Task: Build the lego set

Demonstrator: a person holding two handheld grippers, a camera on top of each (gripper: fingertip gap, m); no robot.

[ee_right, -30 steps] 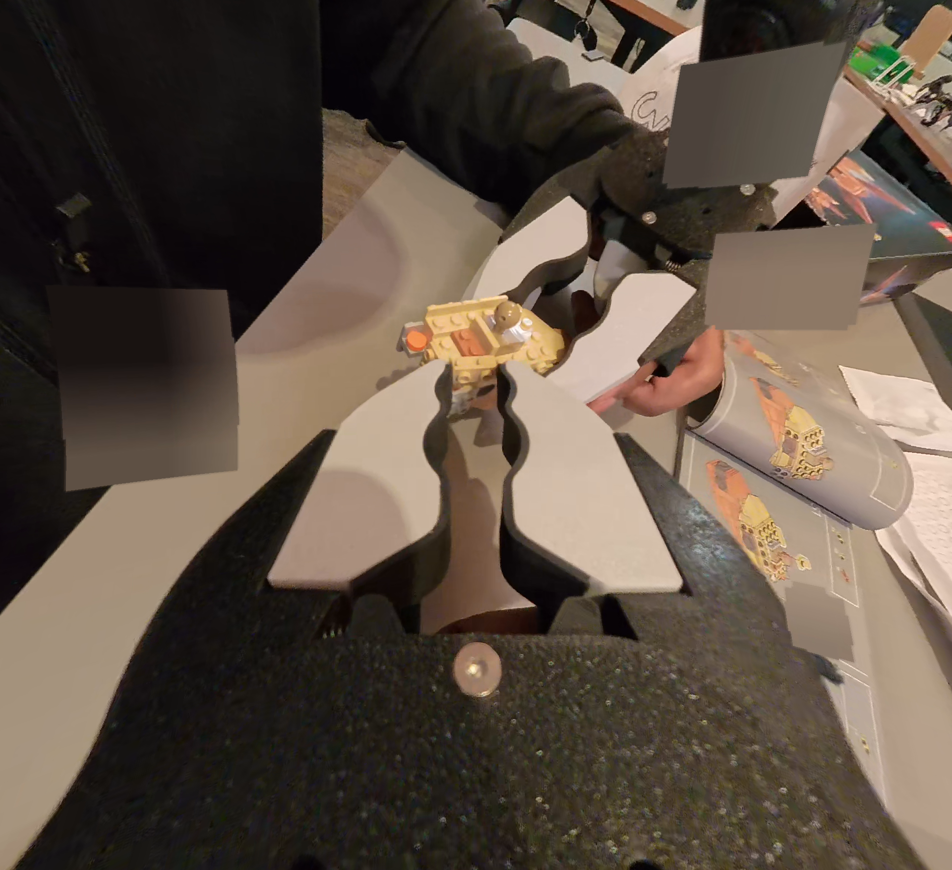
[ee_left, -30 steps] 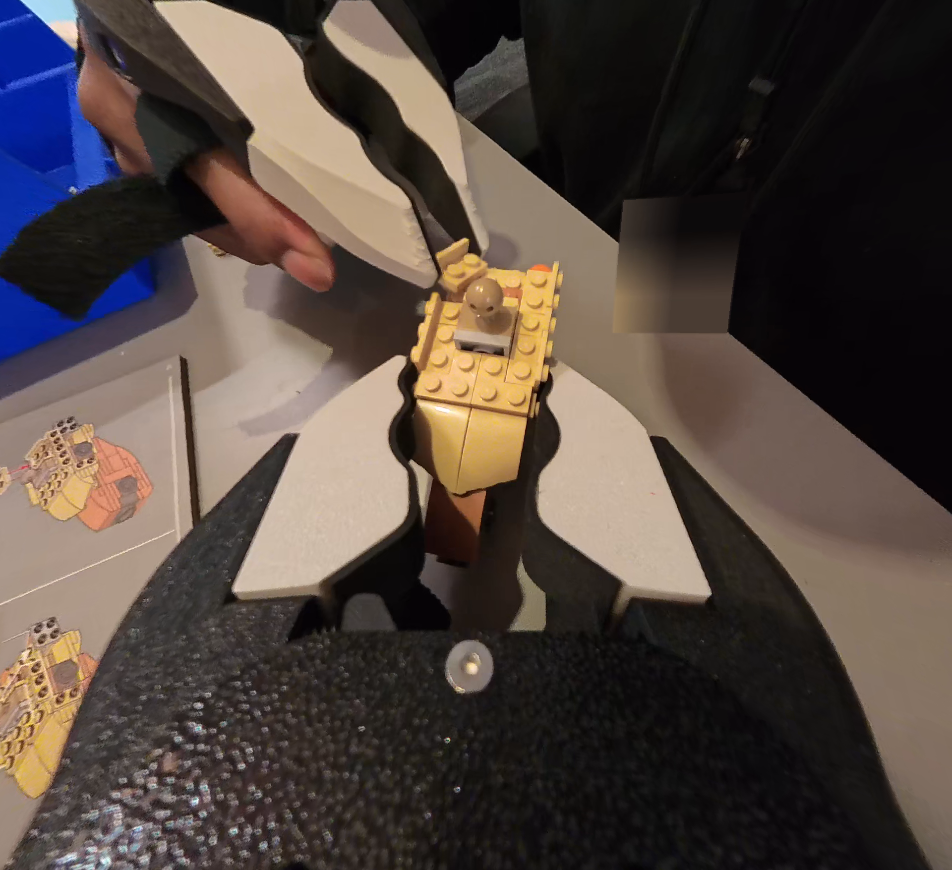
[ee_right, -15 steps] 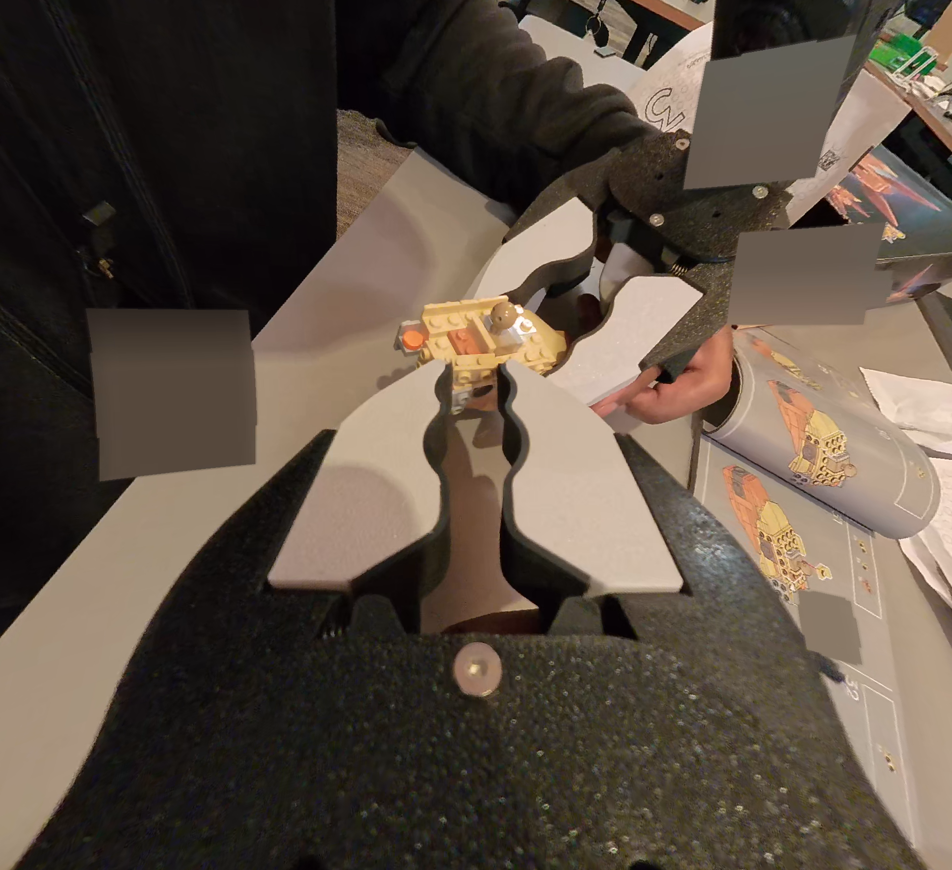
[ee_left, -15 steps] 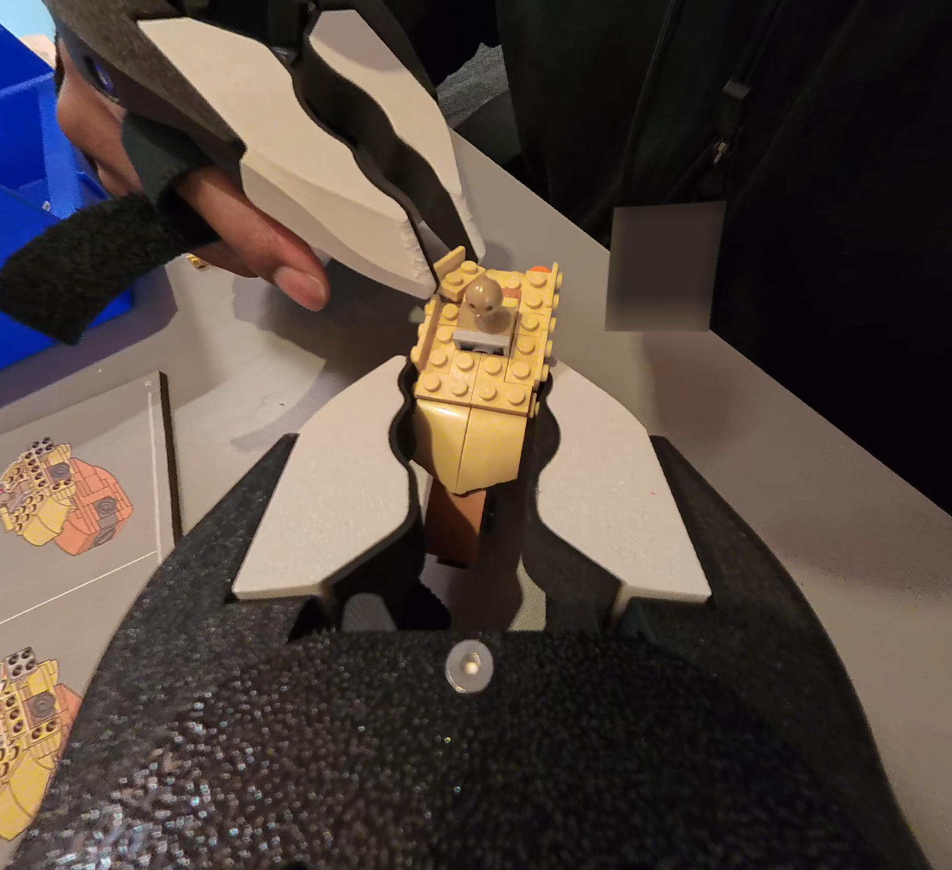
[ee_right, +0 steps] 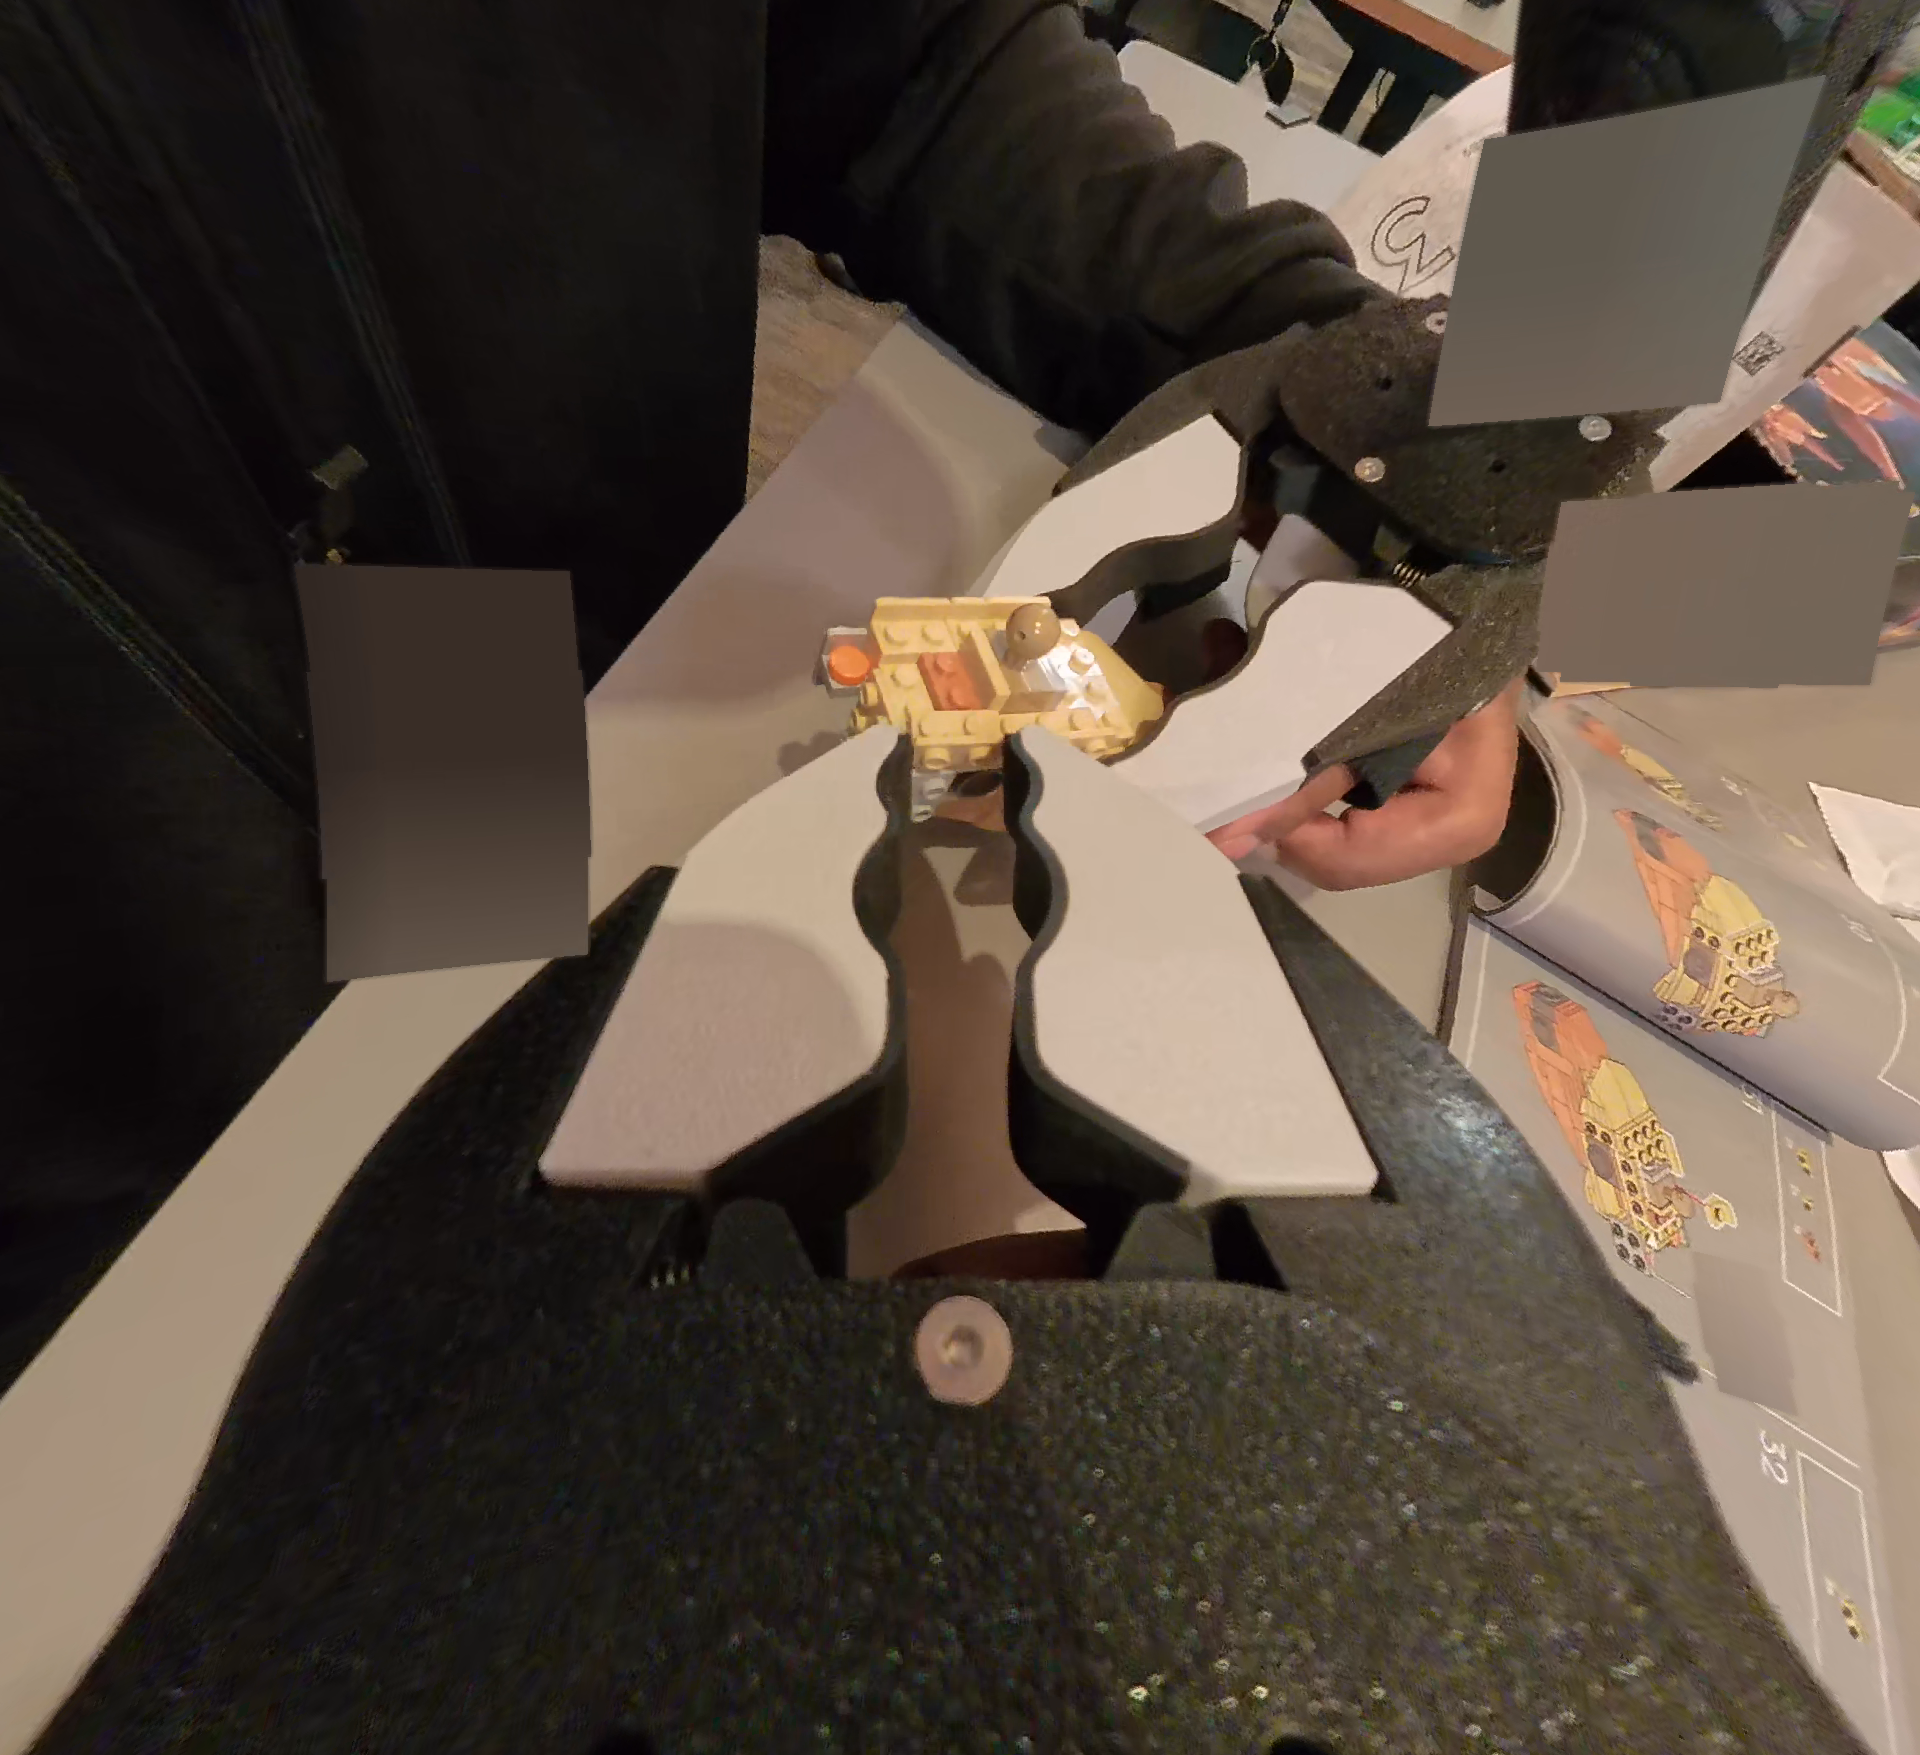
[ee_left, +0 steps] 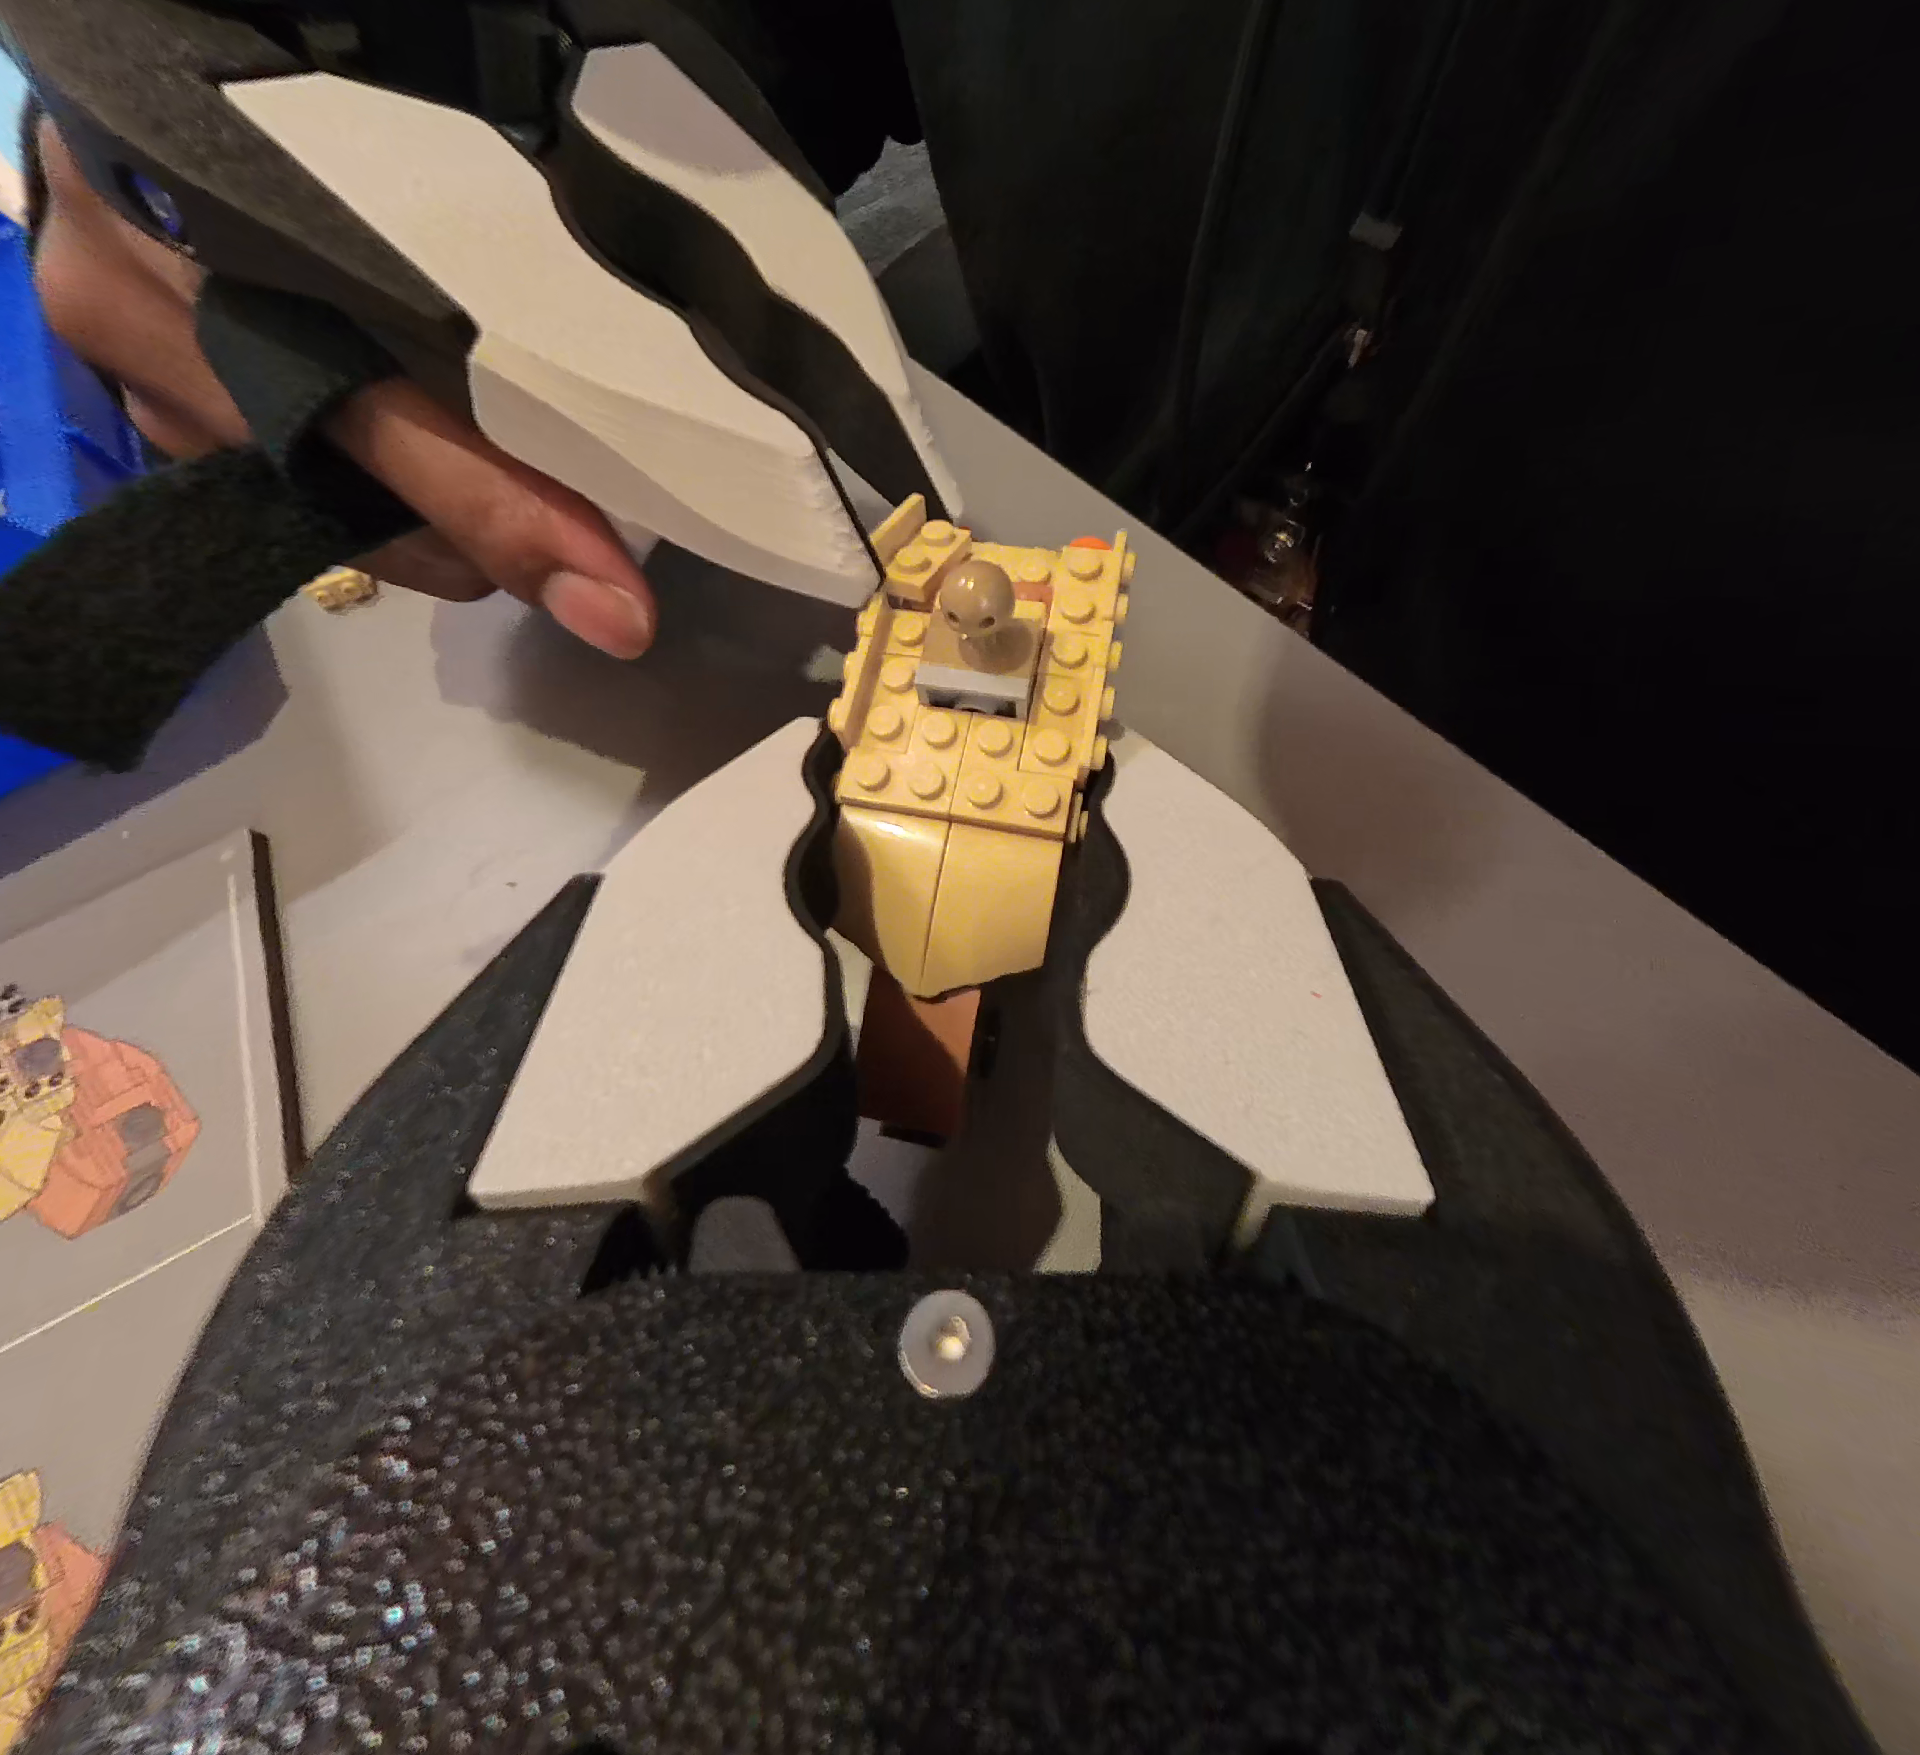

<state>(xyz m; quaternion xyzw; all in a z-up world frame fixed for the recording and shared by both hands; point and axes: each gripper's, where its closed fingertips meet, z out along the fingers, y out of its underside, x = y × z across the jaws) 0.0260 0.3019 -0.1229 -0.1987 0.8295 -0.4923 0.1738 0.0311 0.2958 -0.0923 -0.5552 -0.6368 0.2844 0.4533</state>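
Note:
My left gripper (ee_left: 961, 770) is shut on the tan lego model (ee_left: 977, 749), holding it by its rounded lower body above the grey table (ee_left: 1455, 926). The model has a studded top, a brown ball-headed figure (ee_left: 977, 599) and an orange stud at its far end. My right gripper (ee_left: 883, 552) comes in from the upper left, shut on a small tan plate piece (ee_left: 920, 542) that is tilted against the model's far-left corner. In the right wrist view the right gripper (ee_right: 951, 755) holds that piece (ee_right: 940, 760) under the model (ee_right: 966, 687), with the left gripper (ee_right: 1122, 677) beyond it.
An open instruction booklet (ee_right: 1662, 978) lies on the table to the right; it also shows in the left wrist view (ee_left: 114, 1082). A blue bin (ee_left: 42, 417) stands far left, and a loose tan piece (ee_left: 343, 588) lies near it. A person in a dark jacket stands along the table edge. Both grippers' tips are close together, under 4 cm apart.
Both grippers keep their grips. The pair has drifted slightly over the table, so the booklet sits farther to the side in both views. The small piece stays at the model's corner.

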